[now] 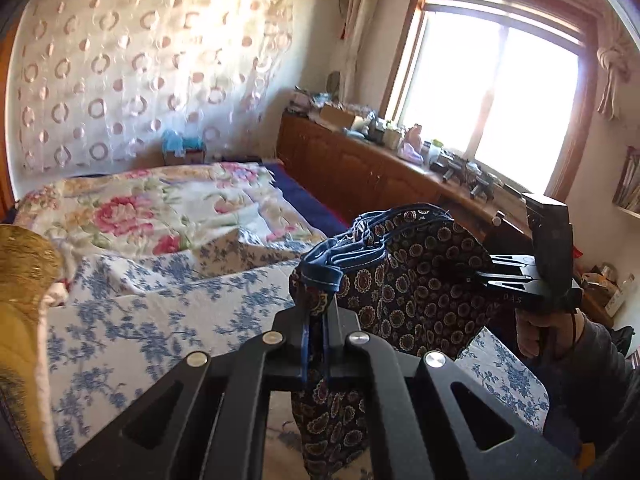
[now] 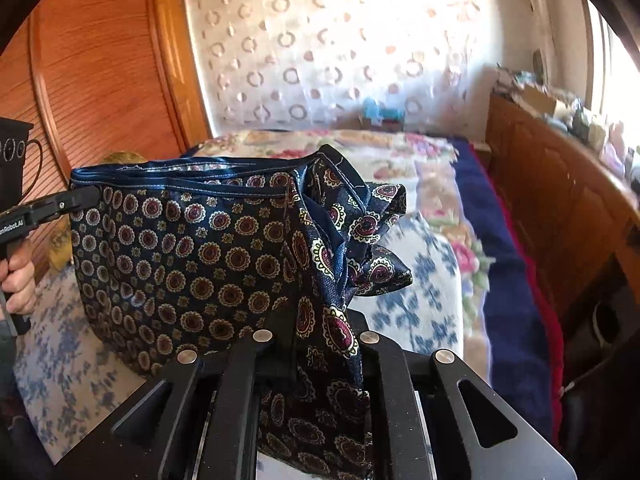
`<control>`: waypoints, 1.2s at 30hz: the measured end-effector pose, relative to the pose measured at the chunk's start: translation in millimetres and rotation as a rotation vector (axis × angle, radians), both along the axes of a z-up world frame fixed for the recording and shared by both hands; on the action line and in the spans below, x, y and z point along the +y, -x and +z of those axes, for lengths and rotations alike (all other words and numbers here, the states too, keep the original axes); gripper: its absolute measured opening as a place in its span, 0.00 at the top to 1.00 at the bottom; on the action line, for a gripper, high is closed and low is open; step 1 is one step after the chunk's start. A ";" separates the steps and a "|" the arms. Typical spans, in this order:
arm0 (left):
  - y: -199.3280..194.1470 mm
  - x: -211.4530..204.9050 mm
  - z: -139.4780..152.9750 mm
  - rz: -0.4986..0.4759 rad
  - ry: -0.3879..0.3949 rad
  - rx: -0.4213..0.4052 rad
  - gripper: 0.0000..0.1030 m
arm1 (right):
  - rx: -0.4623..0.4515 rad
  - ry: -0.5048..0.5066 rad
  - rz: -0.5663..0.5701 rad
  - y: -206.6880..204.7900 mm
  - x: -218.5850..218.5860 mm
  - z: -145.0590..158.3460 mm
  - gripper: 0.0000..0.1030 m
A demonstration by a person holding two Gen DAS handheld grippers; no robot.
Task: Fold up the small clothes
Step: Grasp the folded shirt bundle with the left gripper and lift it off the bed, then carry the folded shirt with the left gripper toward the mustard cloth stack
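L gripper point(image 1: 316, 320) is clamping the blue-trimmed waistband of the shorts point(image 1: 408, 280) at one end; both fingers are pressing together on the fabric w/ no gap showing. In the R wrist view, the same L gripper point(image 2: 86, 196) is entering from the left edge, nipping the waistband corner, w/ the person's left hand point(image 2: 16, 280) wrapping its handle.

The shorts point(image 2: 192, 256) are hanging in the air between the two grippers, above the bed point(image 1: 160, 312). The fabric is dark navy w/ round medallion print. The waistband is running roughly level from L gripper across toward the R side, where the cloth is bunching into folds. The lower part is drooping down past the fingers of each gripper; whether it is touching the bed cannot be told.

R gripper point(image 2: 324, 344) is pinching the bunched end of the shorts, fingers closing on the cloth. In the L wrist view, the R gripper point(image 1: 480, 276) is reaching in from the right, its tips hidden behind the fabric, w/ the right hand point(image 1: 536, 332) on its grip.

Behind: a flowered quilt point(image 1: 132, 208) is lying farther up the bed, a wood cabinet point(image 1: 360, 164) is standing along the window point(image 1: 500, 92) wall, and a wood wardrobe point(image 2: 88, 72) is showing at left in the R wrist view.
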State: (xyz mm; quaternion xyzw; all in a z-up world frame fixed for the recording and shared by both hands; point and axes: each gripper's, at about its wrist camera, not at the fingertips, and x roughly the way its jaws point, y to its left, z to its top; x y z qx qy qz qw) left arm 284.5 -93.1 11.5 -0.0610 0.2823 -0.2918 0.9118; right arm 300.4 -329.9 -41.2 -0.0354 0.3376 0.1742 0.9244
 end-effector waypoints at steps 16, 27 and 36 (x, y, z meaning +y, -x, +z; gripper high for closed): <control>49.7 117.2 27.4 0.213 0.025 -0.103 1.00 | -0.144 0.060 0.180 -15.3 124.4 58.1 0.92; 64.6 196.5 24.6 0.374 0.046 -0.133 1.00 | -0.217 0.112 0.328 -43.0 222.0 83.6 0.92; 69.0 252.8 0.8 0.535 0.077 -0.164 1.00 | -0.297 0.184 0.464 -83.2 321.5 100.9 0.92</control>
